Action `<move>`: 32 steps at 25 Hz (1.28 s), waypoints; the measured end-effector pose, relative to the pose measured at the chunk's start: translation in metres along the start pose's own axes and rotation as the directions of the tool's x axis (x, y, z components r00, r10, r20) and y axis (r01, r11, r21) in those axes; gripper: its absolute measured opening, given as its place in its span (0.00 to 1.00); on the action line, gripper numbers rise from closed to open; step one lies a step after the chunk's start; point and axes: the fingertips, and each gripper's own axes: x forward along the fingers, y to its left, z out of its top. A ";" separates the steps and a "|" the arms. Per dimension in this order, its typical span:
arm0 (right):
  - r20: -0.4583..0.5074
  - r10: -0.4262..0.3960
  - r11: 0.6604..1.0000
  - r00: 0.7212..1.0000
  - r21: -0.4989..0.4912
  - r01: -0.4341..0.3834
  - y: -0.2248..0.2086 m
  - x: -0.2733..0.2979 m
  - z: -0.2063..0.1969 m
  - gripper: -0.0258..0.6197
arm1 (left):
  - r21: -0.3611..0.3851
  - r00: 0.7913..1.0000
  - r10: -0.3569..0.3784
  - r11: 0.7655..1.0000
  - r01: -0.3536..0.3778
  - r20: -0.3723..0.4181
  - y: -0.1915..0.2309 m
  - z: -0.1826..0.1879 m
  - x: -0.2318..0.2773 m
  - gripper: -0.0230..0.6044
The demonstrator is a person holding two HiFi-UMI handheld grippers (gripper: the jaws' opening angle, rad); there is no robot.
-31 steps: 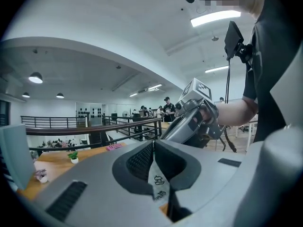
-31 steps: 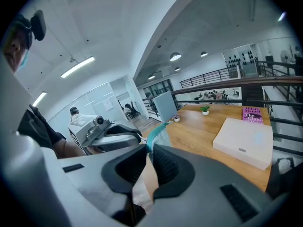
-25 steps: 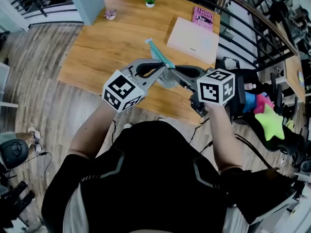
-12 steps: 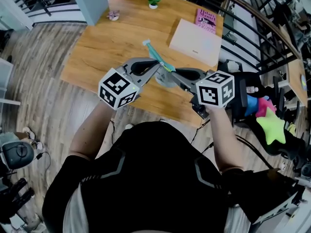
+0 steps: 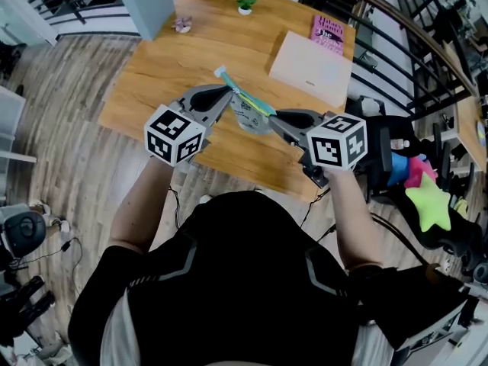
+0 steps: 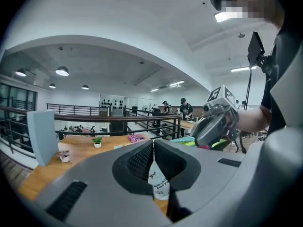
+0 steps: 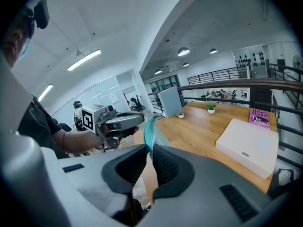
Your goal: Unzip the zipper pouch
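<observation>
The pouch (image 5: 248, 117) is clear and whitish, with small black print and stars, and a teal zip band along its top. The left gripper (image 5: 226, 90) and the right gripper (image 5: 273, 117) are grey with black ribbed pads; each carries a white cube with black square markers. The surface (image 5: 175, 67) is warm orange-brown wood grain. On it, the box (image 5: 311, 69) is pale pinkish white, the book (image 5: 330, 33) is magenta, and the plant (image 5: 245, 5) is green in a white pot. The floor (image 5: 69, 128) is grey-brown planks. The person's shirt (image 5: 244, 280) is black with grey stripes. The star toy (image 5: 431, 204) is lime green.
</observation>
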 end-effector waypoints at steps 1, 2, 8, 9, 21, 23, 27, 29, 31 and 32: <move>-0.001 0.006 1.000 1.000 0.000 -0.006 0.000 0.001 0.000 0.12 | -0.006 1.000 0.002 1.000 -0.002 0.001 0.001 0.000 -0.001 0.09; -0.003 0.011 1.000 1.000 -0.001 -0.011 0.000 0.002 -0.001 0.12 | -0.013 1.000 0.005 1.000 -0.005 0.004 0.003 0.001 -0.001 0.09; -0.009 0.023 1.000 1.000 -0.008 -0.023 -0.001 0.004 -0.001 0.12 | -0.028 0.998 0.067 0.997 -0.067 -0.001 0.022 -0.004 -0.011 0.09; -0.009 0.024 1.000 1.000 -0.010 -0.024 -0.002 0.005 -0.001 0.12 | -0.040 0.997 0.078 0.996 -0.078 0.003 0.027 -0.003 -0.013 0.09; -0.012 0.036 0.999 0.999 -0.001 -0.036 -0.011 0.005 -0.001 0.12 | -0.066 0.983 0.183 0.981 -0.183 -0.011 0.061 -0.007 -0.033 0.09; -0.014 0.038 0.999 0.999 -0.003 -0.038 -0.011 0.007 -0.001 0.12 | -0.068 0.982 0.187 0.980 -0.188 -0.016 0.062 -0.009 -0.034 0.09; -0.022 0.039 0.999 0.999 0.001 -0.039 -0.014 0.008 -0.002 0.12 | -0.074 0.981 0.191 0.978 -0.193 -0.026 0.062 -0.012 -0.033 0.09; -0.024 0.036 0.999 0.999 0.006 -0.036 -0.019 0.008 -0.004 0.12 | -0.082 0.981 0.189 0.978 -0.191 -0.031 0.060 -0.015 -0.031 0.09; -0.028 0.029 1.000 0.999 0.010 -0.029 -0.025 0.008 -0.007 0.12 | -0.090 0.981 0.188 0.978 -0.190 -0.039 0.058 -0.021 -0.028 0.09; -0.031 0.024 1.000 0.999 0.010 -0.023 -0.029 0.009 -0.009 0.12 | -0.094 0.981 0.187 0.977 -0.191 -0.046 0.057 -0.024 -0.026 0.09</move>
